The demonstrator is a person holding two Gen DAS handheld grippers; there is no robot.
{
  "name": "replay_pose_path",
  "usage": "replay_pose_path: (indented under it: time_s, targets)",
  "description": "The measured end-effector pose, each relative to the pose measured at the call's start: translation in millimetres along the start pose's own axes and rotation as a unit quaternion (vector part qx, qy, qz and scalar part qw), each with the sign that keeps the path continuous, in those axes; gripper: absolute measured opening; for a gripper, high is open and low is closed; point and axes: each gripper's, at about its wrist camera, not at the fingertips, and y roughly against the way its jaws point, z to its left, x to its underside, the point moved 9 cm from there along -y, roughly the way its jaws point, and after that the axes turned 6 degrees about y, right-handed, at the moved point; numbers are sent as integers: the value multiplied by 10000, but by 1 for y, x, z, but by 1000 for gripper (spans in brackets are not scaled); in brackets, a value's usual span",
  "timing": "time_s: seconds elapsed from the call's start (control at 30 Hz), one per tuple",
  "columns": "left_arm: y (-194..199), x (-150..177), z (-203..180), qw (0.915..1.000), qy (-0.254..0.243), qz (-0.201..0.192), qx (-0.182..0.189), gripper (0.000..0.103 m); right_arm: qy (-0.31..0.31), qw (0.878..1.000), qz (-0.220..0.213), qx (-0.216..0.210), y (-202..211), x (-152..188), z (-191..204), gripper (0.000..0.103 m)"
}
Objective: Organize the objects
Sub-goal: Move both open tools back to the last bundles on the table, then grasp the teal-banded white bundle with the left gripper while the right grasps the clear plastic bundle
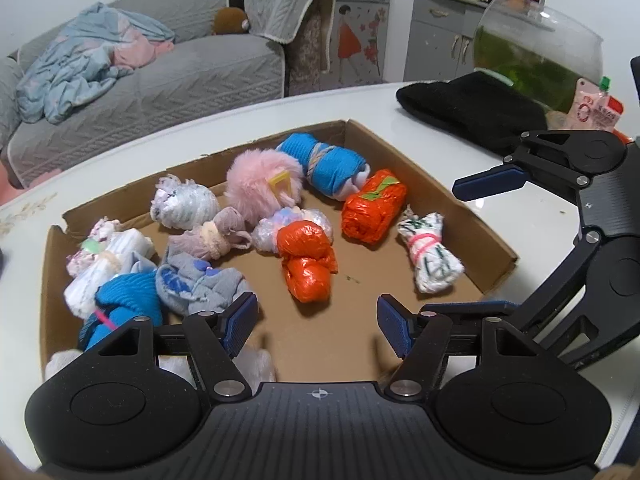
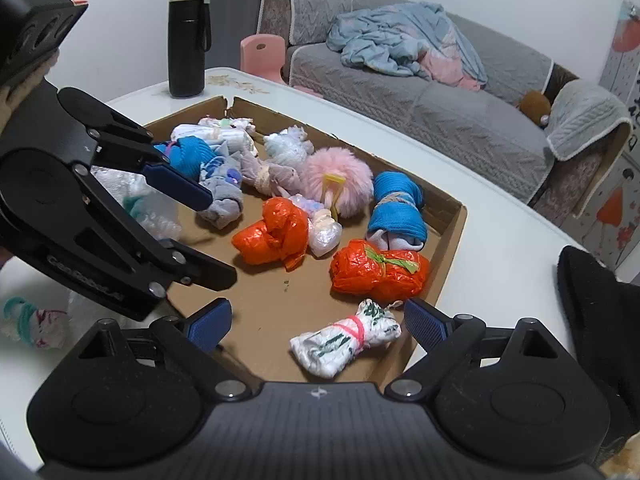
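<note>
A shallow cardboard tray point(image 1: 472, 204) point(image 2: 452, 232) on a white table holds several tied bundles: two orange bag bundles point(image 1: 306, 260) point(image 1: 374, 210), a pink fluffy ball point(image 1: 262, 188), a blue sock roll point(image 1: 328, 166), a white-and-green bag bundle point(image 1: 430, 256) point(image 2: 344, 342), grey and white rolls. My left gripper point(image 1: 316, 320) is open and empty over the tray's near edge; it also shows in the right wrist view point(image 2: 214, 236). My right gripper point(image 2: 318, 324) is open and empty, its jaws on either side of the white-and-green bundle; it also shows in the left wrist view point(image 1: 476, 246).
A black cloth point(image 1: 468, 110) and a glass fishbowl point(image 1: 536, 56) stand at the table's far right. A black bottle point(image 2: 188, 36) stands behind the tray. A white bundle with a teal tie point(image 2: 30, 322) lies on the table outside the tray. A grey sofa is beyond.
</note>
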Motion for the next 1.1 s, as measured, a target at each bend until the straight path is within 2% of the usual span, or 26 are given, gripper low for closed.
replay_pose_path:
  time_s: [0.3, 0.53, 0.73, 0.97, 1.1]
  targets:
    - [60, 27, 9, 9990, 267, -358, 49, 77, -153, 9996, -249, -53, 34, 8, 19, 95]
    - [93, 77, 21, 9975, 593, -375, -14, 77, -337, 9984, -396, -243, 45, 19, 47, 97]
    - [96, 116, 15, 9975, 646, -288, -11, 77, -433, 9969, -450, -472, 44, 19, 72, 97]
    - [89, 147, 3, 9990, 348, -282, -86, 77, -437, 9940, -559, -828, 35, 1, 102, 97]
    - [84, 154, 5, 9988, 364, -317, -89, 76, -431, 9924, -513, -1033, 22, -7, 117, 89]
